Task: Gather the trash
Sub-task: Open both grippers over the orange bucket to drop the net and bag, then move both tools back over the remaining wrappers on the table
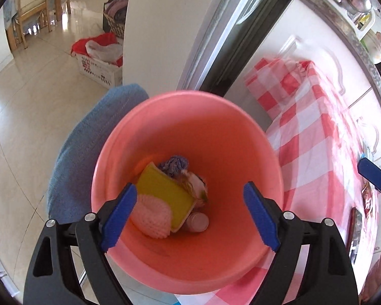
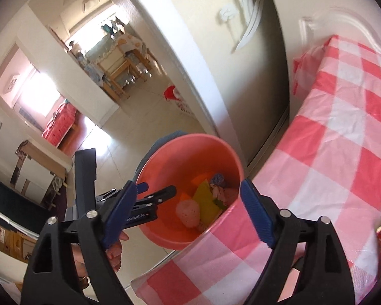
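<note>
A pink bin (image 1: 188,193) sat beside the checked worktop (image 2: 330,152) edge, at twelve o'clock from both tools, left tool (image 1: 190,218) and right tool (image 2: 188,216) spread and empty above it, trash such as a yellow sponge (image 1: 165,193) lying inside, likely just dropped.

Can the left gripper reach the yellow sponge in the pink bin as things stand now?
Probably yes. The left gripper is open, empty, and aimed down into the bin. The sponge lies on top of the other trash, nothing covering it, though deep at the bottom.
</note>
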Demonstrator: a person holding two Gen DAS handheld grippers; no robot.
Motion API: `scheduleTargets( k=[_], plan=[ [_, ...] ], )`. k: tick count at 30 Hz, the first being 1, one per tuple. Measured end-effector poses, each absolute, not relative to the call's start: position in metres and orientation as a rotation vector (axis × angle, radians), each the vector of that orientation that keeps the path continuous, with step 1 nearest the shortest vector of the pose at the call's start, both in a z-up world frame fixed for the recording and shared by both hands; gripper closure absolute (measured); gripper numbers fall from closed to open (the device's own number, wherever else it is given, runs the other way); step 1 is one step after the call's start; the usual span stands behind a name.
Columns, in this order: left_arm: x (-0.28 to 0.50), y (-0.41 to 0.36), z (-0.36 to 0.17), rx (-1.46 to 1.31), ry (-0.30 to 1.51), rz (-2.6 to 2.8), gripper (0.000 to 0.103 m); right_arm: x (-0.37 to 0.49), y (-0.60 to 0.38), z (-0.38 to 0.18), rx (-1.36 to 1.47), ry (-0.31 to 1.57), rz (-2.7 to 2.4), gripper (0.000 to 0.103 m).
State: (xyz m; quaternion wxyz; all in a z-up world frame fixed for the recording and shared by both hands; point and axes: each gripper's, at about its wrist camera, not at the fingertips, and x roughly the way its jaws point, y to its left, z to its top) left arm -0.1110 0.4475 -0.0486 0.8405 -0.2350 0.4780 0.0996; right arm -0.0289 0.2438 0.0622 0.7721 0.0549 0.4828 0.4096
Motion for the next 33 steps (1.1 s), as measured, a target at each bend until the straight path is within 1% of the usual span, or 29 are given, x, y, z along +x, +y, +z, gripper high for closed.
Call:
scheduleTargets(
  k=[4,12,16,22,33],
  plan=[
    [-0.11,0.437,-0.033,-0.46,0.97,0.189,0.016,-0.029,0.219,0.071,0.168,1.012,0.853,0.018],
    [-0.094,0.402,0.001,-0.408,0.919,0.105,0.015,-0.041,0.175,0.097,0.144,0.869,0.744,0.018],
    [-0.088,0.383,0.018,-0.393,0.9,0.06,0.015,-0.037,0.147,0.099,0.185,0.847,0.705,0.015],
    [-0.083,0.354,0.04,-0.356,0.878,0.001,0.015,-0.032,0.103,0.101,0.253,0.816,0.65,0.015],
    [-0.074,0.292,0.059,-0.287,0.889,-0.076,0.014,-0.046,0.038,0.102,0.309,0.747,0.586,0.015]
  ],
)
